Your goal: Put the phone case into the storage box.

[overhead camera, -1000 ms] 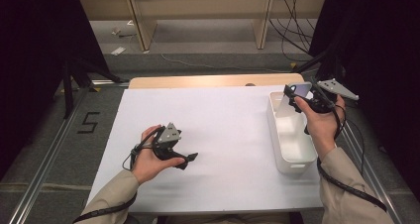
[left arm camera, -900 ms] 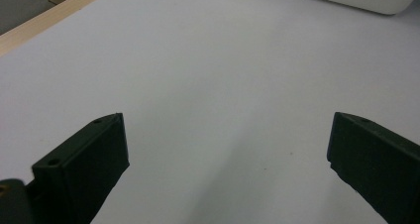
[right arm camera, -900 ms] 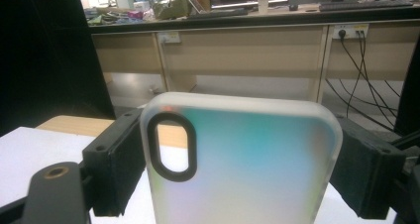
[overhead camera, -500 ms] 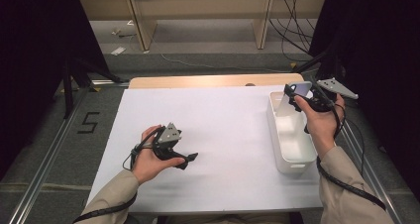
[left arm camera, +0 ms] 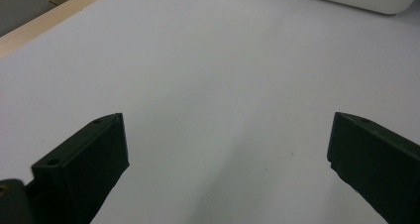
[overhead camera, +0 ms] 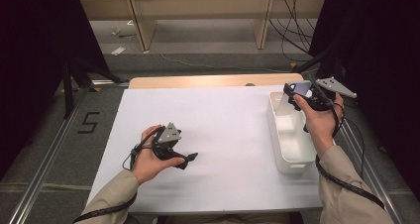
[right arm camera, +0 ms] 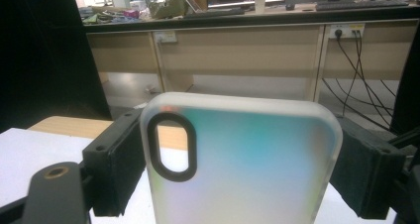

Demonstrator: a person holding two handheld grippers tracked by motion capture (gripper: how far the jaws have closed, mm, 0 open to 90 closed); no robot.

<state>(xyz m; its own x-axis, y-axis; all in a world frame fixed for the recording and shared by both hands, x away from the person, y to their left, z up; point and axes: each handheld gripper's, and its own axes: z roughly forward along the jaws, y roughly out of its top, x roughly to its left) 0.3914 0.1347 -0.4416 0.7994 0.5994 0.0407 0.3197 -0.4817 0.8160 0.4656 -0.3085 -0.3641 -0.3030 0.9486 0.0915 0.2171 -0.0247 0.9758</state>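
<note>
White worktop carries a white bin at its right edge. Above the bin's far end, the right gripper clamps a phone case by its 2 long edges: likely light, flexible, slippery. Left gripper jaws stand apart, empty.

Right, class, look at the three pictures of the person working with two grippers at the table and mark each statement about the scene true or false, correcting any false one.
1. The right gripper is shut on a phone case. True.
2. The left gripper holds a pen. False: its jaws stand apart with nothing between them.
3. A white bin stands at the right side of the table. True.
4. The phone case has a round camera cut-out in its middle. False: the cut-out is an oblong near one top corner.
5. The left hand is raised above the bin. False: it sits low over the white table cover, well to the bin's left.
</note>
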